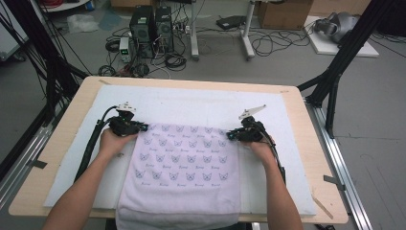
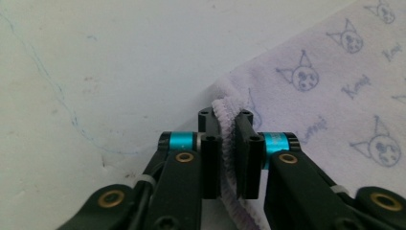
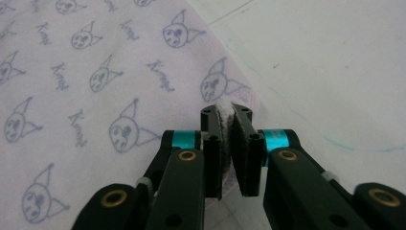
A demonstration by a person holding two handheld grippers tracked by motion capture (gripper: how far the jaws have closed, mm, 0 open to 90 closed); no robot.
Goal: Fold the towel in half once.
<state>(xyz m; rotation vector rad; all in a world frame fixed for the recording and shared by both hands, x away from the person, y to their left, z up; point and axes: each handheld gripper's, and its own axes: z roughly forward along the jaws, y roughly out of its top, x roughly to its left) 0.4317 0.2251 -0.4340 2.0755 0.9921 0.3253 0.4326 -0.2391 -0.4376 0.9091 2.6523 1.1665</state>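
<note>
A pale lilac towel (image 1: 184, 165) printed with small cat faces lies flat on the white mat (image 1: 201, 108), its near end hanging over the table's front edge. My left gripper (image 1: 142, 128) is shut on the towel's far left corner; in the left gripper view the towel's thick hem (image 2: 229, 139) is pinched between the pads. My right gripper (image 1: 231, 135) is shut on the far right corner, and the right gripper view has the towel's edge (image 3: 225, 129) squeezed between its jaws. A person's hands hold both grippers from below.
The mat covers most of a light wooden table (image 1: 306, 139). Black frame posts (image 1: 335, 72) stand at both sides of the table. Beyond the far edge, computer towers (image 1: 151, 26), cables and boxes sit on the floor.
</note>
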